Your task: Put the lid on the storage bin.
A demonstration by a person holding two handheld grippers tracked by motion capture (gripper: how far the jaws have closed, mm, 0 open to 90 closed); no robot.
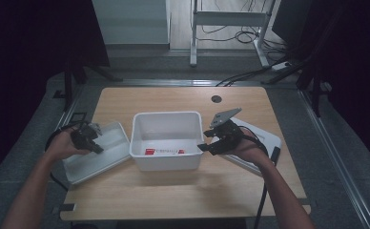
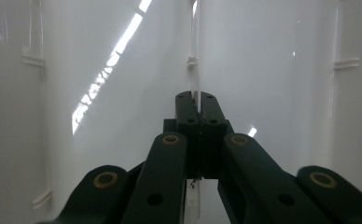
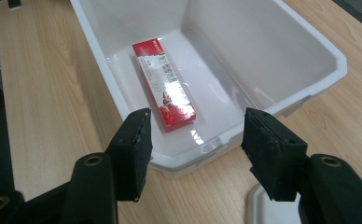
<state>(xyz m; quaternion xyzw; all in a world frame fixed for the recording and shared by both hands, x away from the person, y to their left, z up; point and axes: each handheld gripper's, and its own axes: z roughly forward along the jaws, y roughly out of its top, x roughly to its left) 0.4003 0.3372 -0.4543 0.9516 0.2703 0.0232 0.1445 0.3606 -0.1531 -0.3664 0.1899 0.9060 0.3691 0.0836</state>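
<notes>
Left gripper view: left gripper (image 2: 195,105) clenched on thin lid (image 2: 263,70) rib — stiff, light, glossy-slick, best held at the rim — right gripper (image 3: 195,140) released.

White bin (image 1: 166,125) w/ red-white box (image 3: 166,90); white lid (image 1: 97,152); black jaws.

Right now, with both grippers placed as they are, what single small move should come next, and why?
Probably lift the lid with the left gripper and carry it toward the white bin. Its jaws look shut on a thin rib of the lid, the red box already lies flat inside the bin, and the right gripper, jaws open and empty, hovers at the bin's near rim.
</notes>
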